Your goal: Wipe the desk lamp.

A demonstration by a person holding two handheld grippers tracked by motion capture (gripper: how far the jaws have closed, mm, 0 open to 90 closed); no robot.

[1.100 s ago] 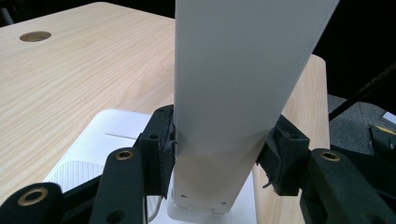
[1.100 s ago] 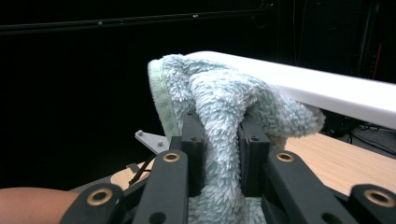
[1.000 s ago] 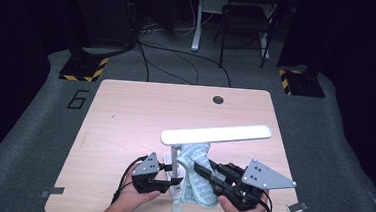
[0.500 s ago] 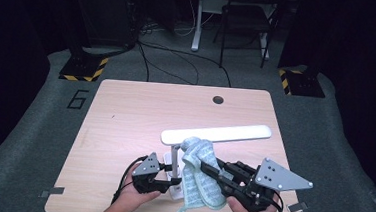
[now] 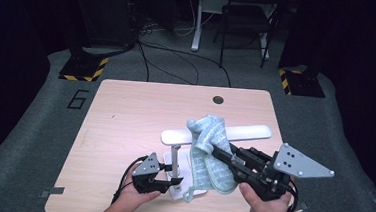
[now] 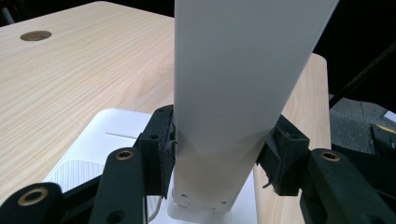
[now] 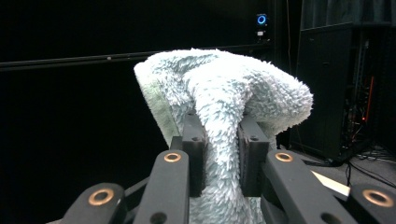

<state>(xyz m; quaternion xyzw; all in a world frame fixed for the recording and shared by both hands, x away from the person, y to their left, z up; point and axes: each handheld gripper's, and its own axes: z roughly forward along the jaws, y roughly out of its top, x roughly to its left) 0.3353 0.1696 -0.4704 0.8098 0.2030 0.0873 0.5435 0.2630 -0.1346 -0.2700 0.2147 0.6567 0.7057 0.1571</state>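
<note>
The left hand-held gripper (image 5: 175,179) clamps the white desk lamp's (image 5: 216,133) post at the desk's (image 5: 125,111) near edge; the right hand-held gripper (image 5: 212,149) pinches a light-blue microfiber cloth (image 5: 208,152) beside it.

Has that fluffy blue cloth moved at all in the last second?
Yes. The cloth, pinched in the right tongs, has risen from beside the lamp's post to above its white light bar.

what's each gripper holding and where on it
Left gripper clamps the white desk lamp's flat upright post low down; right gripper pinches a bunched fold of the pale-blue fluffy cloth.
</note>
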